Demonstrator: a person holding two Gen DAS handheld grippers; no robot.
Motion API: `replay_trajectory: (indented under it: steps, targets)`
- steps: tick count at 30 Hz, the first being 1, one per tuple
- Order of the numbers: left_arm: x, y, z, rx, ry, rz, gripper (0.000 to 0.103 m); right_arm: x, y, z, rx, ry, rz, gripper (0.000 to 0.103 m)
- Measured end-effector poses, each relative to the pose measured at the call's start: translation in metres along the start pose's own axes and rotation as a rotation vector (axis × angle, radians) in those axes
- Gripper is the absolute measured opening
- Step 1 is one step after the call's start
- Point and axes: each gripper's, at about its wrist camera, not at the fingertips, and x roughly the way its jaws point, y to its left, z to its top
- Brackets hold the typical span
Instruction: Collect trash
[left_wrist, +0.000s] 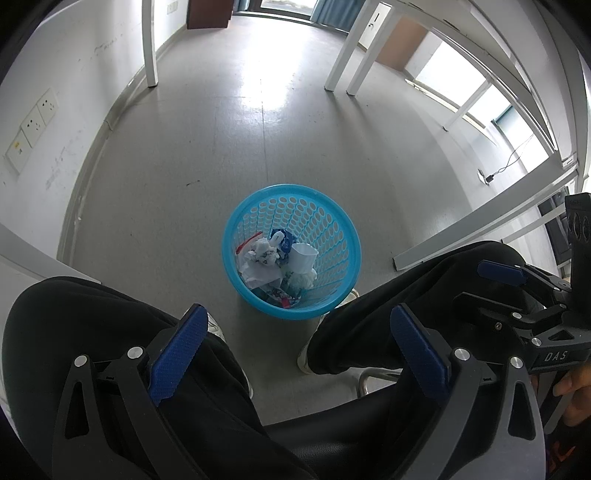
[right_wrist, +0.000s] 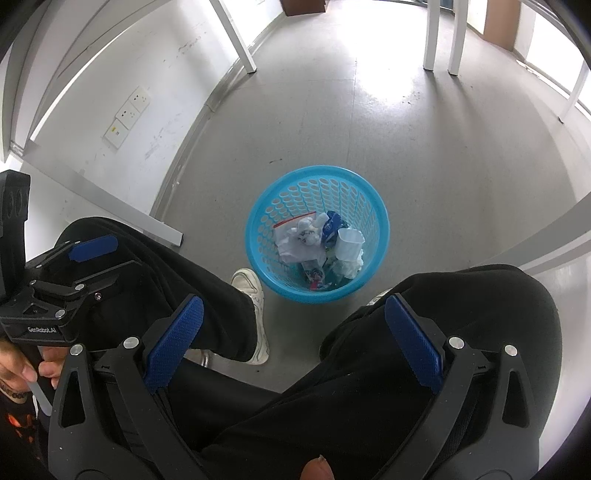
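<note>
A blue perforated waste basket (left_wrist: 334, 236) (right_wrist: 373, 206) stands on the grey floor between a seated person's feet. Inside lie crumpled white paper (left_wrist: 260, 267) (right_wrist: 299, 242), a white plastic cup (left_wrist: 304, 256) (right_wrist: 349, 243), a blue wrapper (left_wrist: 282, 240) (right_wrist: 330, 223) and other scraps. My left gripper (left_wrist: 299, 332) is open above the person's knees, nothing between its blue pads. My right gripper (right_wrist: 295, 325) is open as well and holds nothing. Each gripper shows at the edge of the other's view: the right gripper (left_wrist: 506, 291), the left gripper (right_wrist: 88, 264).
The person's black trouser legs (left_wrist: 110, 332) (right_wrist: 461, 332) and white shoes (right_wrist: 255, 295) flank the basket. White table legs (left_wrist: 149, 44) (right_wrist: 430, 37) stand further back. A white wall with sockets (left_wrist: 33, 122) (right_wrist: 127, 114) runs along the left. A hand (right_wrist: 22, 365) grips the left handle.
</note>
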Motion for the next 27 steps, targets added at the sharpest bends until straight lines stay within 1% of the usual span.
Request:
replay_trajectory:
  steps: [27]
  targets:
    - [0.0053,-0.0024,-0.0068,0.000,0.012,-0.002,0.097,-0.0008,-0.0001,-0.0022,0.007,0.008,0.004,0.094]
